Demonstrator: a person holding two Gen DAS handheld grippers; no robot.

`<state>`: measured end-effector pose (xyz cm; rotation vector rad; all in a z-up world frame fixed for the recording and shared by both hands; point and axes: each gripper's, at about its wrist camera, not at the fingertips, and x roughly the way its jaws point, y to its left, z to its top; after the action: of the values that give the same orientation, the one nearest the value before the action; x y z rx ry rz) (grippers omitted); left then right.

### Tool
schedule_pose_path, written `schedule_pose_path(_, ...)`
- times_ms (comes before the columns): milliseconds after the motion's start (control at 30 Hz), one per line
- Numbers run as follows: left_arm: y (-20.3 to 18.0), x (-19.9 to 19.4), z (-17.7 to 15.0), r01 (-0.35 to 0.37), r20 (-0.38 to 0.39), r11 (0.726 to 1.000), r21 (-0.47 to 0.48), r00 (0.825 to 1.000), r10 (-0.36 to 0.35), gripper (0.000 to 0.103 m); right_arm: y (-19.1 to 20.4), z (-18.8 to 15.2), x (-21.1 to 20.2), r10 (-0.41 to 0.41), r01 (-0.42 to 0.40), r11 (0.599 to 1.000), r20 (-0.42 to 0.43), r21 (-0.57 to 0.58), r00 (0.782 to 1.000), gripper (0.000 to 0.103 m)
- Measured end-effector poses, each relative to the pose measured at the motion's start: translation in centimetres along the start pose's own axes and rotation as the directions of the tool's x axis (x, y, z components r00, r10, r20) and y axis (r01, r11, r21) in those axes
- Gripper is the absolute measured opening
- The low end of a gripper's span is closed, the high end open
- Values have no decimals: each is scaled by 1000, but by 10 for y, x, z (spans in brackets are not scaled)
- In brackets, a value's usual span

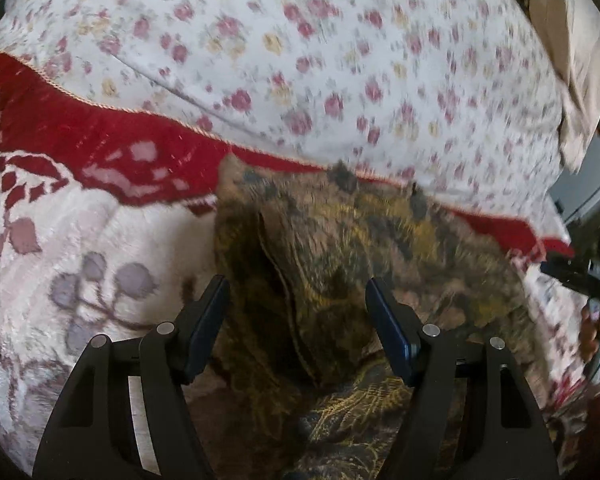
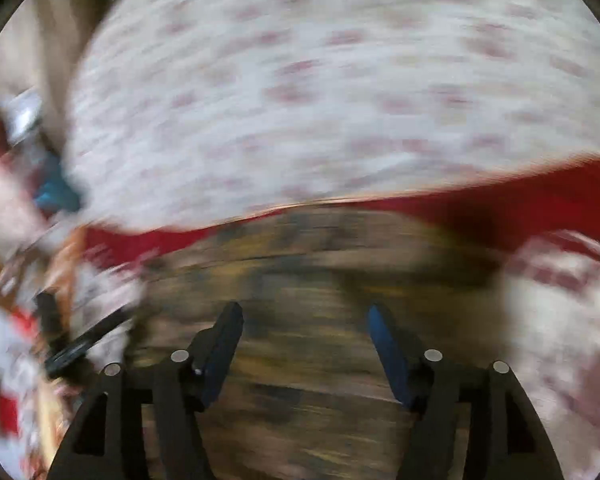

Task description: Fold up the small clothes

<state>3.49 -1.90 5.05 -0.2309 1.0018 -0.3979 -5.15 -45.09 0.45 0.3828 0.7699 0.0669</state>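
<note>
In the left wrist view, the left hand-held gripper (image 1: 296, 304) stood wide, its jaws apart and holding nothing, poised over a rumpled brown-and-gold patterned garment (image 1: 340, 248). The garment lay bunched on a white plush blanket (image 1: 60, 240) with a red border, against a floral sheet (image 1: 300, 60) behind. A raised fold edge ran between the fingers. To do this step well, that gripper should probably close on a single clear edge or corner, not on the bunched middle, so the cloth can be drawn flat before folding.

In the right wrist view, heavily blurred, the right hand-held gripper (image 2: 306, 336) was also spread wide and empty over the same garment (image 2: 320, 280). Its best move is likely to take the opposite edge, so both pull evenly; what it faced in detail could not be told.
</note>
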Motion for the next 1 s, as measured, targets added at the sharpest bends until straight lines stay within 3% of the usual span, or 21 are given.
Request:
schedule_pose_path(67, -6, 11, -4, -30, -23, 999, 20, 999, 31, 71, -42, 2, 3, -34, 34, 994, -4, 99, 999, 64)
schedule_pose_path(167, -11, 17, -8, -64, -30, 997, 48, 997, 66, 71, -72, 5, 30, 33, -29, 977, -15, 213, 999, 64)
schedule_pose_path(333, -14, 19, -10, -80, -31, 994, 81, 996, 82, 71, -66, 20, 91, 114, -100, 962, -38, 253, 993, 63)
schedule_pose_path(367, -14, 19, -10, -76, -32, 994, 81, 996, 79, 71, -59, 22, 96, 90, -78, 972, -42, 223, 995, 58)
schedule_pose_path(433, -12, 19, -9, -67, -37, 995, 79, 997, 70, 71, -47, 25, 97, -41, 45, 993, -40, 112, 998, 12)
schedule_pose_path(500, -11, 20, -8, -61, -42, 995, 74, 997, 64, 71, -40, 26, 91, -112, 112, 993, -15, 45, 994, 11)
schedule_pose_path(533, -12, 20, -8, -62, -44, 995, 73, 997, 65, 71, -43, 26, 93, -199, 199, 980, -15, 15, 980, 10)
schedule_pose_path(600, -14, 20, -9, -72, -45, 994, 83, 996, 76, 71, -55, 25, 94, -277, 277, 961, -17, 4, 961, 10)
schedule_pose_path(733, -16, 20, -10, -85, -42, 992, 97, 995, 89, 71, -59, 20, 64, -171, 171, 981, -5, 96, 985, 11)
schedule_pose_path(867, -18, 22, -11, -99, -37, 989, 107, 994, 103, 71, -18, -8, 46, -91, 89, 995, -40, -33, 995, 14)
schedule_pose_path(900, -19, 22, -12, -103, -34, 988, 114, 994, 108, 71, -10, -16, 48, -119, 114, 990, -55, -77, 991, 17)
schedule_pose_path(1000, -20, 22, -14, -109, -26, 986, 127, 993, 113, 71, -17, -41, 58, -294, 283, 948, -57, -147, 954, 20)
